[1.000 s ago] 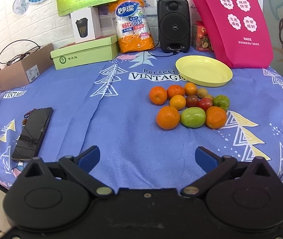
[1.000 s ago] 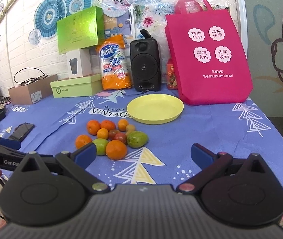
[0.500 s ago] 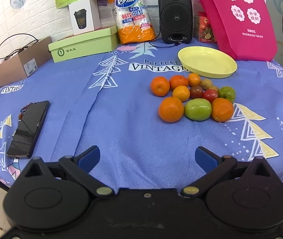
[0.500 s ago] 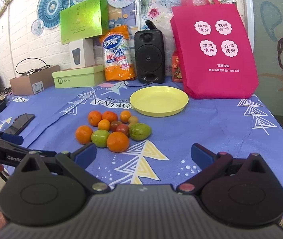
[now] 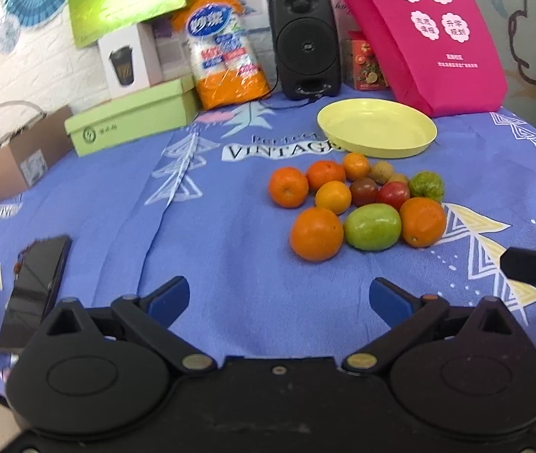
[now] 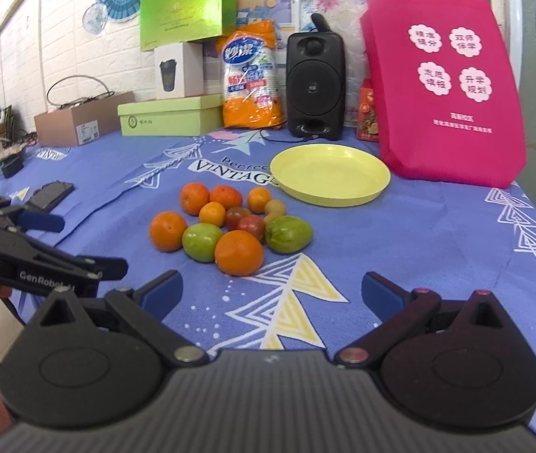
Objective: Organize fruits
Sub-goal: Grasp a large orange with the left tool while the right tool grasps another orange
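A cluster of fruit lies on the blue tablecloth: several oranges (image 5: 317, 233) (image 6: 238, 253), a green apple (image 5: 372, 226) (image 6: 202, 241), small tomatoes (image 5: 393, 194) (image 6: 251, 225) and a green striped tomato (image 5: 426, 186) (image 6: 288, 234). An empty yellow plate (image 5: 377, 127) (image 6: 330, 173) sits just behind them. My left gripper (image 5: 278, 296) is open and empty, in front of the fruit. My right gripper (image 6: 269, 292) is open and empty, close in front of the nearest orange. The left gripper also shows in the right wrist view (image 6: 41, 241).
A pink bag (image 5: 418, 34) (image 6: 441, 87), black speaker (image 5: 307, 43) (image 6: 315, 85), orange-and-white packet (image 5: 226, 45), green boxes (image 5: 132, 120) and a cardboard box (image 6: 83, 122) line the back. A black phone (image 5: 36, 290) (image 6: 52, 194) lies at the left.
Both grippers have moved forward toward the fruit, which looks larger and nearer. Both stay open and empty. The fruit has not moved.
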Demonstrator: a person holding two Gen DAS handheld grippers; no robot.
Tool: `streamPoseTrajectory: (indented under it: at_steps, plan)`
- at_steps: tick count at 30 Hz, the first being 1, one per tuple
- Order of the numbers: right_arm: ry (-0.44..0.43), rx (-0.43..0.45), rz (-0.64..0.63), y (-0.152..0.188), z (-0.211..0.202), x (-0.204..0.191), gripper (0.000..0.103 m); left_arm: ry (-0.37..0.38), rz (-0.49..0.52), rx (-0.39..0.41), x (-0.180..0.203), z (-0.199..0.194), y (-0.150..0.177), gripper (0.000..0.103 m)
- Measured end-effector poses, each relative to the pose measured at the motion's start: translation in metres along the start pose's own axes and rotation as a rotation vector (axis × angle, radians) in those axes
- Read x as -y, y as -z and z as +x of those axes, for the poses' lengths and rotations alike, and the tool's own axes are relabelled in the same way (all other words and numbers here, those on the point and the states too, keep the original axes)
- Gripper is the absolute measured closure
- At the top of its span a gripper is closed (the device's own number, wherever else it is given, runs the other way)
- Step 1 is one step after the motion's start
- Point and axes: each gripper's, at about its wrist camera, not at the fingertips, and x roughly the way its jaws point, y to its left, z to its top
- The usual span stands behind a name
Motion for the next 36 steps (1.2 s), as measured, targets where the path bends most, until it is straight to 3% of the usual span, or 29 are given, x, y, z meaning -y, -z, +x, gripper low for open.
streamPoseTrajectory:
  at_steps: [3, 5, 9, 11, 14, 16, 18, 20, 24, 30, 32, 33, 36]
  plan:
    - [-0.002, -0.017, -0.036, 0.001, 0.012, -0.001, 0.0, -0.027, 0.068, 0.017, 0.009, 0.015, -0.004, 0.006]
    - [-0.012, -0.027, -0.045, 0.001, 0.021, 0.0, 0.0, -0.016, 0.071, 0.007, 0.01, 0.027, -0.007, 0.014]
    - [-0.038, -0.03, -0.066, -0.001, 0.037, 0.003, 0.0, 0.025, 0.047, -0.022, 0.007, 0.05, -0.009, 0.015]
    - [-0.052, -0.036, -0.08, -0.001, 0.045, 0.002, 0.001, 0.056, 0.024, -0.035, 0.004, 0.059, -0.008, 0.029]
    - [-0.091, -0.057, -0.075, -0.003, 0.058, 0.004, 0.014, 0.116, -0.022, -0.056, -0.004, 0.071, -0.007, 0.049]
    - [-0.101, -0.071, -0.072, -0.004, 0.065, 0.004, 0.024, 0.147, -0.033, -0.058, -0.005, 0.075, -0.008, 0.053]
    - [-0.107, -0.079, -0.08, -0.005, 0.072, 0.003, 0.024, 0.156, -0.025, -0.053, -0.003, 0.077, -0.009, 0.056]
    - [-0.127, -0.085, -0.084, -0.006, 0.077, 0.003, 0.026, 0.178, -0.019, -0.049, -0.001, 0.079, -0.01, 0.067]
    - [-0.15, -0.103, -0.101, -0.009, 0.09, -0.003, 0.035, 0.182, 0.001, -0.042, 0.003, 0.083, -0.014, 0.068]
    - [-0.168, -0.103, -0.108, -0.012, 0.107, -0.009, 0.036, 0.229, -0.041, -0.039, -0.005, 0.086, -0.014, 0.069]
    - [-0.178, -0.099, -0.113, -0.012, 0.108, -0.01, 0.043, 0.236, -0.046, -0.038, -0.007, 0.087, -0.014, 0.07]
    - [-0.188, -0.097, -0.111, -0.012, 0.108, -0.009, 0.052, 0.235, -0.046, -0.038, -0.007, 0.087, -0.015, 0.07]
    - [-0.187, -0.096, -0.102, -0.012, 0.104, -0.006, 0.06, 0.222, -0.051, -0.041, -0.005, 0.086, -0.015, 0.068]
